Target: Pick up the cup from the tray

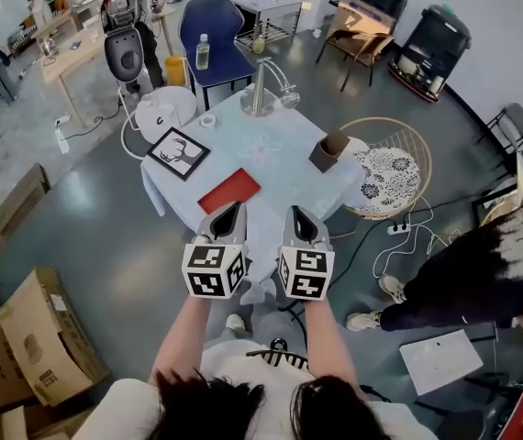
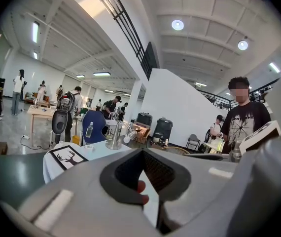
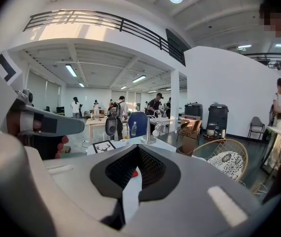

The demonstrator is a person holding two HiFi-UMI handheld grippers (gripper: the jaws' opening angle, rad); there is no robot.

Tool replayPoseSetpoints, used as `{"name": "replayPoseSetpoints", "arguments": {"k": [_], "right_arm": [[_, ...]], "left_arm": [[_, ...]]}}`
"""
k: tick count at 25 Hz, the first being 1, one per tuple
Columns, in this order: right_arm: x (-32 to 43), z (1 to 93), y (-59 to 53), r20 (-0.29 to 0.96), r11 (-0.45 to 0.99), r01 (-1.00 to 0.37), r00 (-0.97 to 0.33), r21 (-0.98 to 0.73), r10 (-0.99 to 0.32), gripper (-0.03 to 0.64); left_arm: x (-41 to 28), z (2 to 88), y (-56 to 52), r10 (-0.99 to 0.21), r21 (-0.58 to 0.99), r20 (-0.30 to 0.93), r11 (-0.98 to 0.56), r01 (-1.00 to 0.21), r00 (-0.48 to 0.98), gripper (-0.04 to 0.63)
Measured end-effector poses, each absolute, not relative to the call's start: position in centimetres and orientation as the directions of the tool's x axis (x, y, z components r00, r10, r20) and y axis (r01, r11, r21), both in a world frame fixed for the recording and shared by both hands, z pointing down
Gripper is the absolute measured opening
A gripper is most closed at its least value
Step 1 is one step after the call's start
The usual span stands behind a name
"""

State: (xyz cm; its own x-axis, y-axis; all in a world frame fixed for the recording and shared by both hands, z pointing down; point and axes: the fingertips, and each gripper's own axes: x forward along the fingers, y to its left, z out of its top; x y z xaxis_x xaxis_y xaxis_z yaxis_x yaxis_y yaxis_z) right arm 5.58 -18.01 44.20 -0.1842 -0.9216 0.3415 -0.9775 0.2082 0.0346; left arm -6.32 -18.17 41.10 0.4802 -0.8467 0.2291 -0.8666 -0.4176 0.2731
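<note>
Red tray [image 1: 228,190]; black-and-white deer picture [image 1: 177,152]; pale tablecloth [image 1: 271,154]; blue chair [image 1: 211,35].

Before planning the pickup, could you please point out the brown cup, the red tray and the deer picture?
brown cup [image 1: 336,142], head view, its side wall.
red tray [image 1: 228,191], head view, middle of its flat top.
deer picture [image 1: 177,152], head view, its printed middle.

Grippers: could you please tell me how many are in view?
2: the left gripper at the table edge by the red tray, the right gripper beside it; none seems hidden.
</note>
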Motion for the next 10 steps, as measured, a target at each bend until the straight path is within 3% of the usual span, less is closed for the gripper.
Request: {"name": "replayPoseSetpoints", "arguments": {"k": [10], "right_arm": [[5.4, 45.2, -16.1, 0.364, 0.205, -0.979, -0.183, 0.023, -0.913, 0.025]], "left_arm": [[-6.7, 41.1, -17.0, -0.841, 0.268, 0.232, -0.427, -0.864, 0.488, 0.000]]}}
